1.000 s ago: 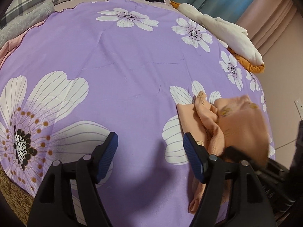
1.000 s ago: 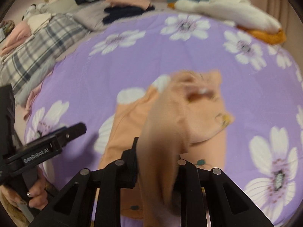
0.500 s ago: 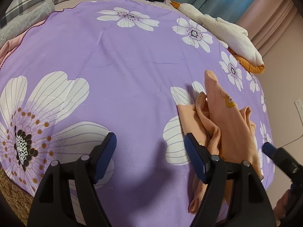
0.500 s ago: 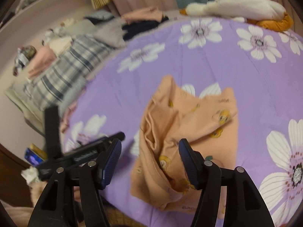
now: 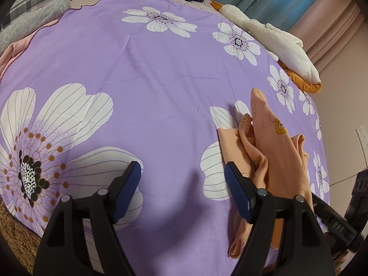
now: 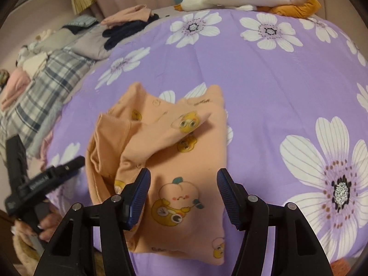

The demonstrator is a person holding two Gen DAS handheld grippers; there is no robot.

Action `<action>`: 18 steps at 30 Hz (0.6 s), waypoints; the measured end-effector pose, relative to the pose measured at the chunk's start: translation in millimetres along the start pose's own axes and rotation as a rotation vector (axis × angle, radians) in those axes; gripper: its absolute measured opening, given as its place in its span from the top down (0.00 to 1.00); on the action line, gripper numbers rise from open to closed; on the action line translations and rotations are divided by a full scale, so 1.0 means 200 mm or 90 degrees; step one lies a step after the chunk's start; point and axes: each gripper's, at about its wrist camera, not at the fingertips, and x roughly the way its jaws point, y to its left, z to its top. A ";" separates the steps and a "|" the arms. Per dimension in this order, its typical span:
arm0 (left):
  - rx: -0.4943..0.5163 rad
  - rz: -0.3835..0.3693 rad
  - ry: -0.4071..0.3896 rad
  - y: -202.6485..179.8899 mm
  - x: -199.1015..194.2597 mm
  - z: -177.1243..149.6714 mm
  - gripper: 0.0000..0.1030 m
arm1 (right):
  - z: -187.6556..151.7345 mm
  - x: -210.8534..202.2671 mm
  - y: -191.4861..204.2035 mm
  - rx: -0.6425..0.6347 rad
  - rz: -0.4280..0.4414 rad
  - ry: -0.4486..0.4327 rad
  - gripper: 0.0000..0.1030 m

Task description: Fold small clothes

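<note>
Garment (image 6: 184,161) crumpled near bedspread (image 6: 264,73) edge; grippers apart.

Left gripper's (image 6: 46,174) label blurred; peach garment's (image 5: 273,161) near part hidden.

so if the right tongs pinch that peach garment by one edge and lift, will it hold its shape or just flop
It would likely flop: the peach garment lies in soft rumpled folds with a loose flap draped across it. It looks thin, so probably light. The purple floral bedspread under it looks smooth, so a push may slide and bunch it rather than fold it.
</note>
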 end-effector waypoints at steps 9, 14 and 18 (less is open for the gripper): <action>-0.012 -0.006 -0.003 0.03 -0.02 0.00 0.23 | -0.01 0.08 0.23 -0.083 0.024 0.007 0.39; -0.012 -0.014 0.000 0.03 -0.02 0.00 0.23 | 0.02 0.15 0.28 -0.110 0.018 0.002 0.39; -0.011 -0.020 0.002 0.02 -0.02 0.00 0.22 | 0.06 0.19 0.29 -0.110 0.032 0.008 0.39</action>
